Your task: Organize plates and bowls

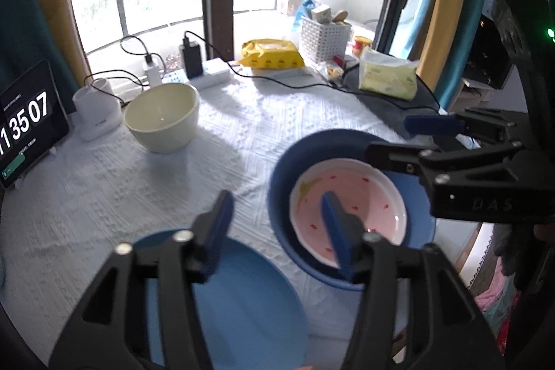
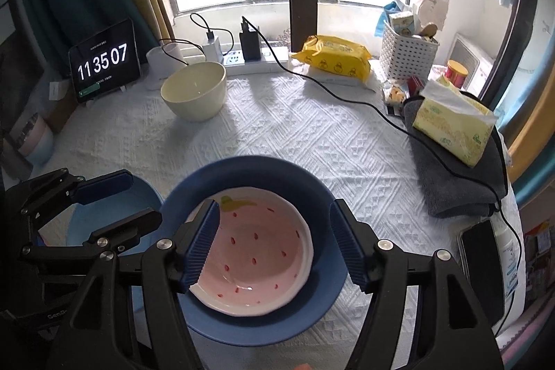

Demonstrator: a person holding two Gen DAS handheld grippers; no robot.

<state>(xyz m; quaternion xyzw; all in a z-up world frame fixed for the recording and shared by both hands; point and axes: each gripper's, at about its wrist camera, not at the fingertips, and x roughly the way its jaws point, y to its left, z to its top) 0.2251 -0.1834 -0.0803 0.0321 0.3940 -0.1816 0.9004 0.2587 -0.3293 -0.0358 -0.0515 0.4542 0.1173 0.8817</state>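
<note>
Left wrist view: left gripper [image 1: 275,224] jaws apart, nothing between the blue pads, nothing held. It hangs above the white textured tablecloth [image 1: 104,196]. Left finger sits over the flat light-blue round plate [image 1: 242,307] at the near edge; right finger overlaps the pink strawberry-pattern ceramic dish [image 1: 350,207]. That dish is nested inside the dark-blue deep round bowl [image 1: 281,182], right of the light-blue plate and close beside it. Cream round bowl [image 1: 163,117] stands apart at the far left, next to the black tablet clock [image 1: 27,123]. Right gripper [image 1: 399,141] comes in from the right above the dark-blue bowl's far rim, jaws parted, empty.

Right wrist view: right gripper [image 2: 274,241] open wide, pads clear of everything, holding nothing. Pink dish [image 2: 256,252] shows between the fingers, inside the dark-blue bowl [image 2: 249,169]. Left gripper [image 2: 118,200] at lower left over the light-blue plate [image 2: 145,193], also open. Cream bowl [image 2: 194,92] far left.
</note>
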